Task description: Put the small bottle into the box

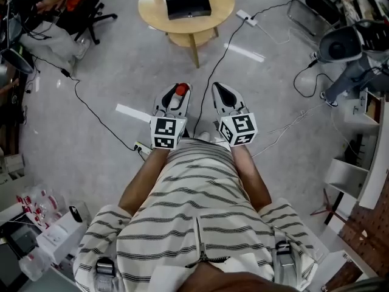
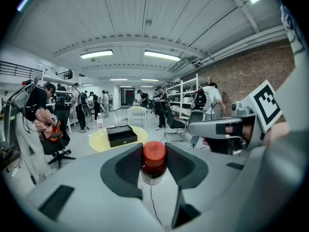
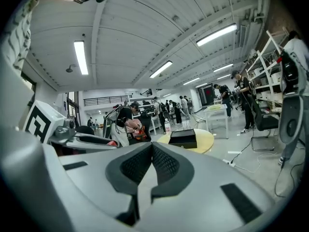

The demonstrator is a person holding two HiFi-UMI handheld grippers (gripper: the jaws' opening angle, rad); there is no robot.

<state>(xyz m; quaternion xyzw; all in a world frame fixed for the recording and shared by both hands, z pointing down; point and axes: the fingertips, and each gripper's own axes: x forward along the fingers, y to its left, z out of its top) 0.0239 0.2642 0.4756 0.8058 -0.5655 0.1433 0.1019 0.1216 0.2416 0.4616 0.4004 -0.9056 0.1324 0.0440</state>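
Red-capped bottle point(image 2: 154, 159), clamped between left jaws

Premises: shared laboratory-workshop. Evidence, referenced to the round table point(image 1: 222, 5):
- Grey hard floor point(image 1: 121, 72) around it, crossed by loose cables point(image 1: 85, 105) and a power strip point(image 1: 246, 17).
- Metal shelving racks point(image 2: 183, 98) to its right, along a brick wall point(image 2: 246, 74).
- People point(image 2: 38, 110) and an office chair point(image 1: 91, 11) to its left.
- Strip lights point(image 2: 161, 56) overhead.
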